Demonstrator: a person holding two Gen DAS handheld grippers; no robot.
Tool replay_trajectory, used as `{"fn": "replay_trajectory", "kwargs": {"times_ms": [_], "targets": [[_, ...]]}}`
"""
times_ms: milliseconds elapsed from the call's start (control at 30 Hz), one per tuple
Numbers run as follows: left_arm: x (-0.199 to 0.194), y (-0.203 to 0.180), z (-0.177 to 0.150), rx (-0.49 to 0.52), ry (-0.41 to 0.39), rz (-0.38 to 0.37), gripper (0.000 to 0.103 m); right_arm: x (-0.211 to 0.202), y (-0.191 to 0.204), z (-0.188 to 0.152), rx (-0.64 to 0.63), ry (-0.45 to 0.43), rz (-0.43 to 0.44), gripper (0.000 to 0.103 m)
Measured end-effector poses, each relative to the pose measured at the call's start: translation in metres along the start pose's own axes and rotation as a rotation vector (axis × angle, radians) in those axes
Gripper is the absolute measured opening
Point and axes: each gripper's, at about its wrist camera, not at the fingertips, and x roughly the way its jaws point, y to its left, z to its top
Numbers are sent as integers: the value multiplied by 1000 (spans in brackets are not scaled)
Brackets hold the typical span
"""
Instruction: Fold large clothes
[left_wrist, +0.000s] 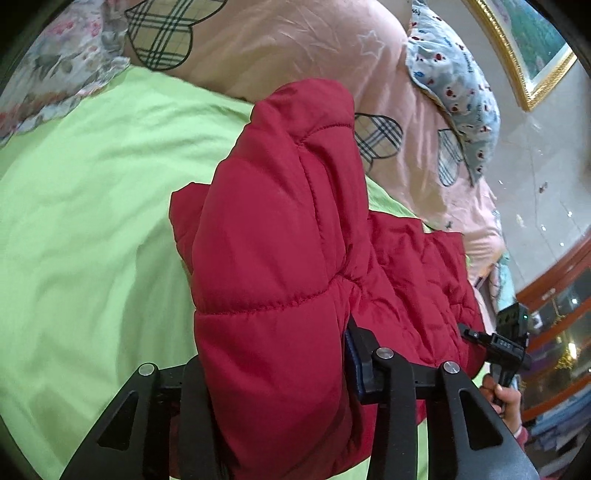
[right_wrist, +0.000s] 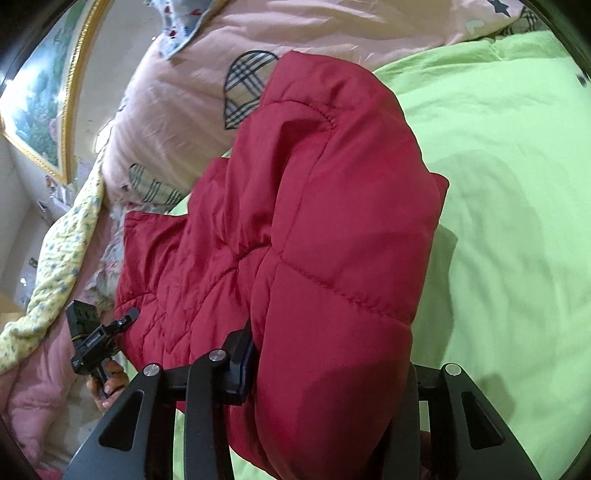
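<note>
Left wrist view: your left claw (left_wrist: 275, 373) squeezes a puffy fold of the red jacket (left_wrist: 280, 229). Your right claw (right_wrist: 325, 373) squeezes another fold. The jacket hangs over the green bed sheet (left_wrist: 85, 206), near the pink quilt (left_wrist: 295, 40).

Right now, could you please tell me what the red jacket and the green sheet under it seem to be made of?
Red jacket: likely padded nylon or polyester, slight sheen, puffy stitched panels. Green sheet: probably matte woven cotton, soft creases, no shine.
</note>
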Motion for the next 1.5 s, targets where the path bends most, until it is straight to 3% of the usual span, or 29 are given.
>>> {"fn": "replay_trajectory", "kwargs": {"times_ms": [267, 500, 700, 833, 900, 967, 1133, 1267, 1500], "targets": [[-56, 17, -46, -38, 76, -44, 39, -21, 5, -49, 18, 44, 47, 41], [-67, 16, -58, -51, 91, -6, 44, -27, -4, -72, 62, 51, 59, 42], [-56, 17, -62, -79, 70, 150, 67, -20, -3, -79, 41, 19, -53, 57], [-57, -4, -64, -11, 16, 312, 86, -20, -2, -81, 57, -11, -109, 70], [-65, -17, -66, 34, -20, 432, 99, -24, -1, -83, 56, -17, -145, 79], [-75, -30, -69, 67, -64, 497, 100, -33, 2, -83, 49, -33, -217, 90], [-102, -65, -76, 142, -185, 594, 100, -62, 14, -83, -7, -137, -337, 94], [-110, -83, -81, 170, -199, 546, 100, -72, 31, -78, -73, -192, -379, 99], [-83, -83, -71, 185, -128, 462, 100, -42, 47, -59, -137, -149, -375, 101]]}}
